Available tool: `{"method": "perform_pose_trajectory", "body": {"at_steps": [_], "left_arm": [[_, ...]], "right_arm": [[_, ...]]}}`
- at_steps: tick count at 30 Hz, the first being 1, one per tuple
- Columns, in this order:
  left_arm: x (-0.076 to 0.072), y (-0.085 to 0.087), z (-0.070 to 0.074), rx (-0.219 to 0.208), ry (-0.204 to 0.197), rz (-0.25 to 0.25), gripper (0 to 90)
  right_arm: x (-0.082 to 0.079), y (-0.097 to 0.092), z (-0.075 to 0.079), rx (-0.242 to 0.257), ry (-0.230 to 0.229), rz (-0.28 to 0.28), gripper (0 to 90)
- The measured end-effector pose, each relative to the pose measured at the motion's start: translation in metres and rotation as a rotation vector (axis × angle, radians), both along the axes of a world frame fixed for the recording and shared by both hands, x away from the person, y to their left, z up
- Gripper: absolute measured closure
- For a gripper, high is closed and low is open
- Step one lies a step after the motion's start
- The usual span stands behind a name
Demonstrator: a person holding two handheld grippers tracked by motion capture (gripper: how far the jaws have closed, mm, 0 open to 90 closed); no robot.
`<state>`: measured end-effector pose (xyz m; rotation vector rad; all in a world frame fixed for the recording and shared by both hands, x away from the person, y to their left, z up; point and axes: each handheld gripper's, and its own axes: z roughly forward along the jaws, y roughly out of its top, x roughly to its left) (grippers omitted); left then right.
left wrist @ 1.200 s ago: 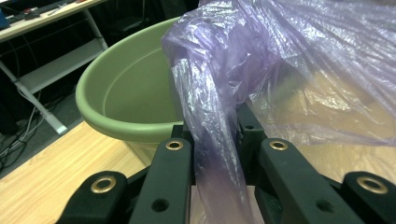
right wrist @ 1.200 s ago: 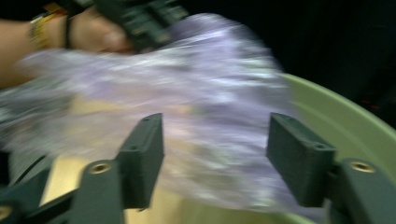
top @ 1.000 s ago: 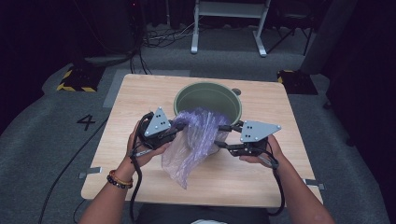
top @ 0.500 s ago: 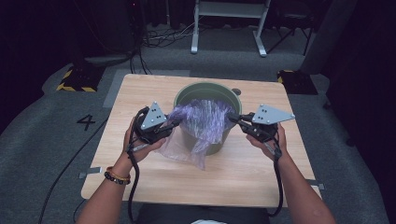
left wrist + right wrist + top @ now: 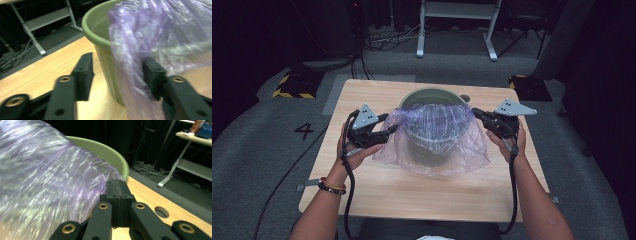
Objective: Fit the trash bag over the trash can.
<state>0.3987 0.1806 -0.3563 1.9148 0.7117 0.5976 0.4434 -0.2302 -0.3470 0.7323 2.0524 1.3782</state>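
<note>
Nearest, two forearms come up from the near edge of the pale wooden tabletop point(image 5: 412, 195), the left wrist wearing a beaded bracelet point(image 5: 331, 185), each hand carrying black tongs with a trailing cable. Just beyond them stands the round olive-green plastic bucket point(image 5: 428, 96), upright near the middle of the tabletop, and a thin crinkled sheet of translucent purple plastic film point(image 5: 434, 135) is stretched across its near side, draped over the rim and hanging down its front wall to the wood. At the bucket's left, the left tongs point(image 5: 388, 125) have just been opening: the jaws stand apart, one beside the bucket's wall and the other pressed into the film's edge, with no clamp across it. At the bucket's right, the right tongs point(image 5: 477, 113) are closed together on the film's other edge, holding it taut. Behind the bucket a small round hole point(image 5: 465, 98) pierces the tabletop, and farther back a white metal frame point(image 5: 457, 25) stands on grey carpet.
</note>
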Motion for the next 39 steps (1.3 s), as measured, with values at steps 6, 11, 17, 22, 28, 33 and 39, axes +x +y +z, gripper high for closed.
{"method": "perform_pose_trajectory", "body": {"at_steps": [6,11,17,22,28,33,39], "left_arm": [[-0.007,-0.004,0.001,0.019,-0.028,-0.024,67.4],[-0.011,-0.010,0.001,0.038,-0.029,-0.021,77.0],[-0.011,-0.014,0.003,0.041,-0.026,-0.012,81.2],[-0.010,-0.017,0.003,0.045,-0.024,-0.012,82.2],[-0.009,-0.019,0.003,0.049,-0.022,-0.007,82.2],[-0.008,-0.019,0.004,0.038,-0.020,-0.009,82.1],[-0.008,-0.016,0.004,0.028,-0.019,-0.010,80.8]], "right_arm": [[-0.008,-0.006,0.004,0.015,-0.030,0.008,53.8],[-0.029,-0.009,0.016,-0.008,-0.073,0.056,38.8],[-0.059,-0.020,0.034,0.027,-0.151,0.136,37.0],[-0.092,-0.005,0.035,-0.016,-0.176,0.292,34.6],[-0.111,0.016,0.025,-0.073,-0.178,0.391,29.8],[-0.116,0.039,0.006,-0.206,-0.232,0.386,27.1],[-0.113,0.054,-0.010,-0.331,-0.325,0.244,56.7]]}}
